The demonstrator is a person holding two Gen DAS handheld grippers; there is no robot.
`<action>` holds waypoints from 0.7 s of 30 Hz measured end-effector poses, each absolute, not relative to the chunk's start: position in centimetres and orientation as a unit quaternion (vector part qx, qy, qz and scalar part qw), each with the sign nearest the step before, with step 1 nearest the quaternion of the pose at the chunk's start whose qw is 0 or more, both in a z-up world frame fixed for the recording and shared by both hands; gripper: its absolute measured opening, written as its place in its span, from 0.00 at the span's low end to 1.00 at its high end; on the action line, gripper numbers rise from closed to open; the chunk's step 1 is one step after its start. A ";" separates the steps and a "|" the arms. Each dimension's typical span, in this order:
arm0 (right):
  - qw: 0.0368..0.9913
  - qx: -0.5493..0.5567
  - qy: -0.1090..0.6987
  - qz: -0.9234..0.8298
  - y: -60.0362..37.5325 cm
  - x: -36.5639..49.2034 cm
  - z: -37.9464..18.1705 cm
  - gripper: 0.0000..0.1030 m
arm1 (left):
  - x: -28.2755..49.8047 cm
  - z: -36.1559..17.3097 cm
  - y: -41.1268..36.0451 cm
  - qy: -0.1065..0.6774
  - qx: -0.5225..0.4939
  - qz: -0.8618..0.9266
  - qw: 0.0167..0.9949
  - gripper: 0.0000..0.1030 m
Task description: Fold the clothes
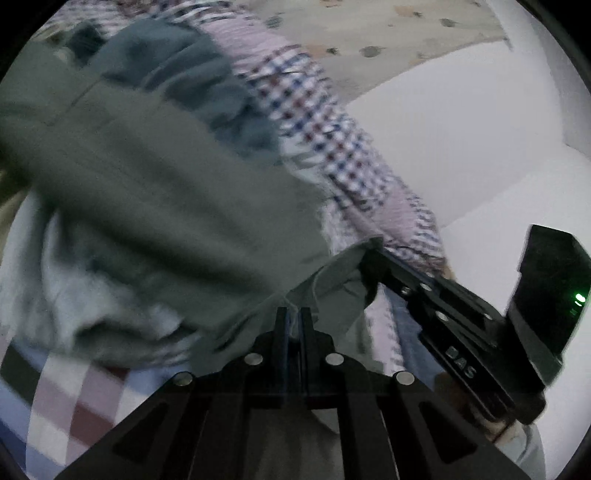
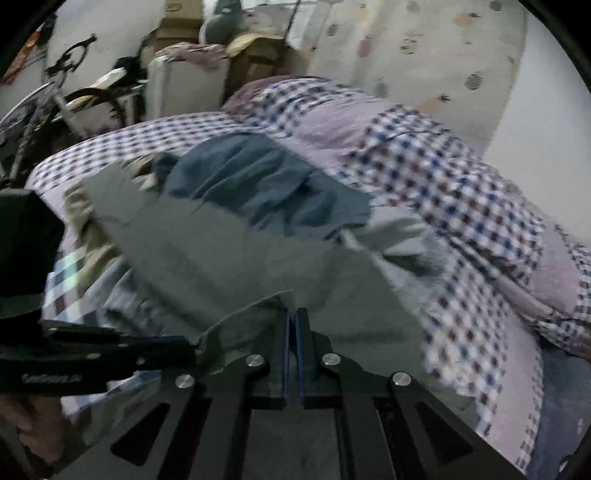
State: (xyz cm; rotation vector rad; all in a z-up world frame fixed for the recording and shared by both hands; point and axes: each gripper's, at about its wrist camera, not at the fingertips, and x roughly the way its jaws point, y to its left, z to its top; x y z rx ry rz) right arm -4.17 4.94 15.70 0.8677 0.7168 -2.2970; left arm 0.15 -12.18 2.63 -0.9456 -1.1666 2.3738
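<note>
A cluttered room is recorded: a bicycle (image 2: 55, 99) and stacked cardboard boxes (image 2: 177, 33) stand at the far side, and a patterned curtain (image 2: 424, 48) hangs against a pale wall. The working surface is a bed (image 2: 480, 206) covered in a checked sheet, with a rumpled ridge of the same bedding along its right side.

A grey-green garment (image 2: 236, 258) is found spread across the bed, with its near hem lifted off the surface. A blue garment (image 2: 258, 184) lies crumpled beyond it, touching its far edge, and a pale garment (image 1: 92, 288) lies partly beneath it.

The left gripper (image 1: 293, 321) is closed on the hem of the grey-green garment. The right gripper (image 2: 294, 325) is likewise closed on the same hem, further to the right. The two grippers are held near one another, side by side along that edge; each is visible in the other's view.

The held hem runs left to right, and the body of the garment extends away from both grippers toward the far side of the bed. Neither gripper is judged the nearer. Both views are blurred; whether the garment is already doubled cannot be settled.
</note>
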 end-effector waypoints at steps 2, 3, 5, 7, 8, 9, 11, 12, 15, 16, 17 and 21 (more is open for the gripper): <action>0.273 0.327 0.274 -0.862 4.4 -5.4 16.4 0.01 | -0.6 3.1 -12.2 -0.400 -0.328 0.837 0.176 0.03; 0.271 0.329 0.279 -0.861 3.7 -6.1 16.5 0.01 | -1.1 3.0 -12.5 -0.404 -0.330 0.835 0.175 0.03; 0.269 0.334 0.297 -0.853 2.0 -7.3 16.3 0.01 | -2.1 2.6 -12.9 -0.416 -0.335 0.828 0.171 0.03; 0.262 0.338 0.325 -0.844 -0.1 -8.4 15.5 0.01 | -2.6 2.2 -13.9 -0.428 -0.339 0.822 0.161 0.03; 0.258 0.342 0.333 -0.840 -0.9 -8.9 14.9 0.01 | -3.0 1.8 -14.6 -0.434 -0.342 0.819 0.155 0.03; 0.255 0.347 0.339 -0.836 -1.7 -9.5 14.2 0.01 | -3.3 1.3 -15.0 -0.438 -0.348 0.815 0.150 0.03; 0.249 0.368 0.347 -0.826 -2.8 -10.7 12.3 0.02 | -4.1 0.7 -15.1 -0.437 -0.361 0.812 0.141 0.03; 0.245 0.381 0.349 -0.820 -3.2 -11.2 11.4 0.02 | -4.2 0.4 -15.1 -0.435 -0.367 0.811 0.136 0.03; 0.218 0.395 0.333 -0.828 -0.7 -11.6 11.7 0.07 | -4.2 0.2 -15.0 -0.426 -0.374 0.813 0.133 0.03; 0.206 0.390 0.321 -0.838 1.0 -11.5 12.7 0.11 | -4.1 0.3 -15.0 -0.422 -0.375 0.814 0.134 0.03; 0.194 0.385 0.308 -0.848 2.7 -11.3 13.8 0.16 | -4.1 0.4 -15.0 -0.419 -0.375 0.816 0.135 0.03; 0.145 0.364 0.258 -0.883 9.7 -10.5 17.9 0.62 | -4.2 0.2 -15.3 -0.426 -0.376 0.812 0.136 0.03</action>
